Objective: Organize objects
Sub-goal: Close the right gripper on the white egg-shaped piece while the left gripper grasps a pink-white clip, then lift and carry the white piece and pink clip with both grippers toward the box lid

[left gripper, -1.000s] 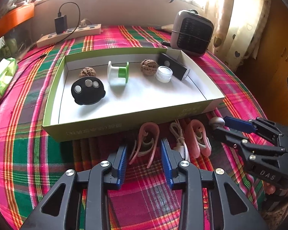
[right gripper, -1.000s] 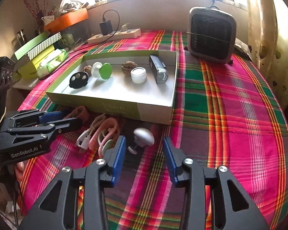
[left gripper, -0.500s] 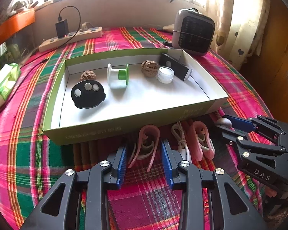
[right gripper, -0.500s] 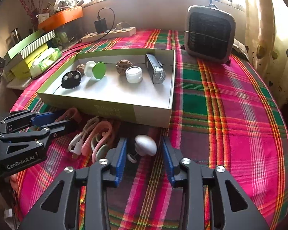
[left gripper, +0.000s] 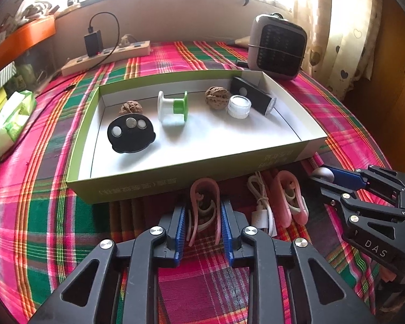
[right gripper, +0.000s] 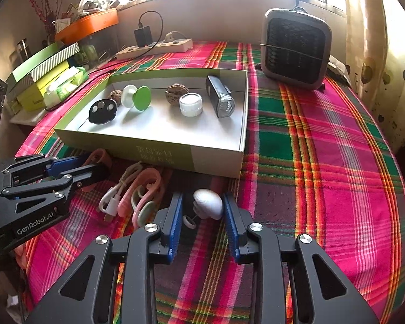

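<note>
Nearest, the left gripper [left gripper: 203,222] has its blue-padded fingers [left gripper: 179,226] freshly drawn in against one pink curved plastic clip [left gripper: 203,208] lying on the plaid-clothed desk [left gripper: 40,216], while the right gripper [right gripper: 203,214] is clenched on one white egg-shaped knob with a small ring [right gripper: 208,203]; its black body reads "DAS" in the left view, and the left one reads "GenRobot.AI" in the right view. Between them lie a second pink clip [left gripper: 291,202] and one white coiled cable [left gripper: 260,205]. Just beyond sits one green-rimmed shallow cardboard box [left gripper: 137,187] with printed characters too blurred to read, holding two walnuts [left gripper: 216,97], one black disc with three buttons [left gripper: 131,133], one white-and-green spool [left gripper: 172,106], one small clear jar [left gripper: 239,106] and one black rectangular light [left gripper: 253,95]. Farthest stand one grey fan heater [left gripper: 278,47] and one power strip [left gripper: 108,56]
</note>
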Available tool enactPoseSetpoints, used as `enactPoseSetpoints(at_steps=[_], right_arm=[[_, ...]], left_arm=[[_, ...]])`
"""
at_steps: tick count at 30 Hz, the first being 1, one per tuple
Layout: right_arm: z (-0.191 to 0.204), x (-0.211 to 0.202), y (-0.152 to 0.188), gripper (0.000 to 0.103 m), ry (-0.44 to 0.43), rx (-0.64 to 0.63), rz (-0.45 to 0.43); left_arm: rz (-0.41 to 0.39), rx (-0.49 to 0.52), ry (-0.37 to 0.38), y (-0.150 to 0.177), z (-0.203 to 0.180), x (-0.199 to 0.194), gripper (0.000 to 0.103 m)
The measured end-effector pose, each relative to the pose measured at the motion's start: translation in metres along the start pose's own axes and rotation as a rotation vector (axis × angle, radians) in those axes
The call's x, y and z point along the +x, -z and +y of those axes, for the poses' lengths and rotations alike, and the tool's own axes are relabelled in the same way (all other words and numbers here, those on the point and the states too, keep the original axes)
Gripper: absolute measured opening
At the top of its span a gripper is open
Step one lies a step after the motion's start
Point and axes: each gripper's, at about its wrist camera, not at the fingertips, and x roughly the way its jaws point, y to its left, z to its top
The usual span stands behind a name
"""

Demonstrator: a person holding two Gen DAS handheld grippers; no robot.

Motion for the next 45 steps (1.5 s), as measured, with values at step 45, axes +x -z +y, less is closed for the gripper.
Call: enactPoseSetpoints(at_steps=[45], right_arm=[[0.009, -0.025, -0.003, 0.023, -0.007, -0.002, -0.072]], left_arm=[[-0.060, -0.005, 0.018, 0.005, 0.006, -0.033, 0.021]])
